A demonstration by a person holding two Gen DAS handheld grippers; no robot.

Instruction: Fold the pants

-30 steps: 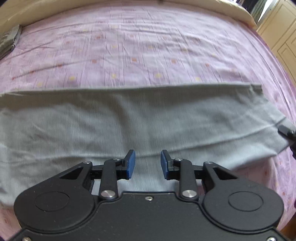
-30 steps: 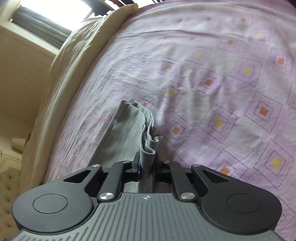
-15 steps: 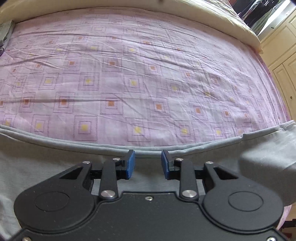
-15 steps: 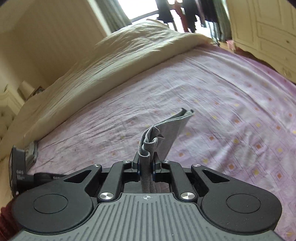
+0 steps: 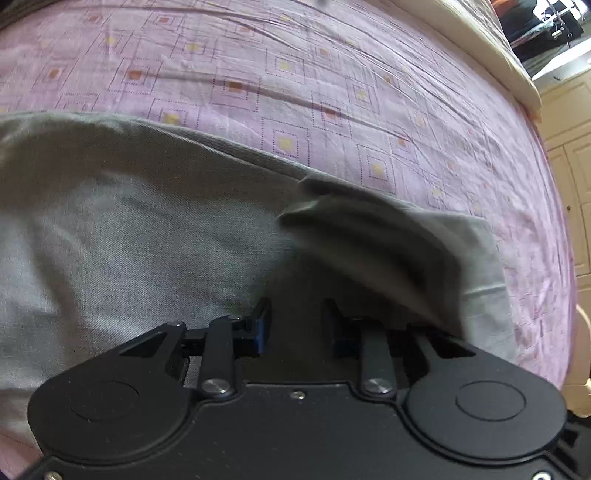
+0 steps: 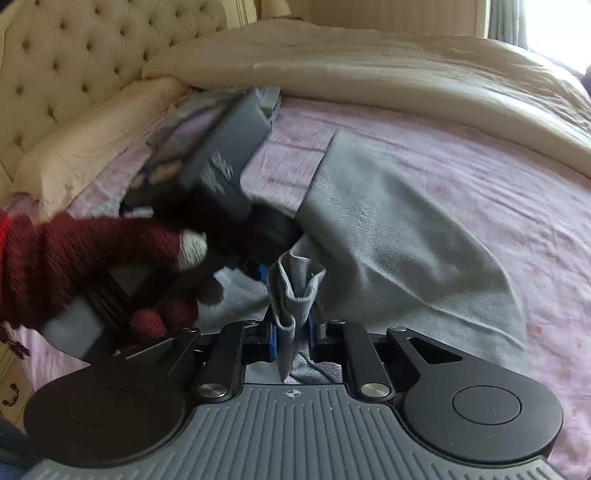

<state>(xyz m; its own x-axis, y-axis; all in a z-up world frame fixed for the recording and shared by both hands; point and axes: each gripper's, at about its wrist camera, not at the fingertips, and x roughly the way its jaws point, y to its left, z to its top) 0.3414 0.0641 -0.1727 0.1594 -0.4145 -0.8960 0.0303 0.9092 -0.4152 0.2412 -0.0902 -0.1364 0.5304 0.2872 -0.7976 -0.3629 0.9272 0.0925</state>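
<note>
currently: grey pants, soft, limp, light, best held at bunched hem; right gripper jaws opening around it, left gripper open, empty.

White lettering on the left gripper body, blurred, unreadable

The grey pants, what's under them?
The purple bed sheet shows around the grey pants. What lies under the cloth is hidden.

I see soft daylight from a window at upper right; motion blur smears the gloved hand and folded pants; fisheye bends the edges.
</note>
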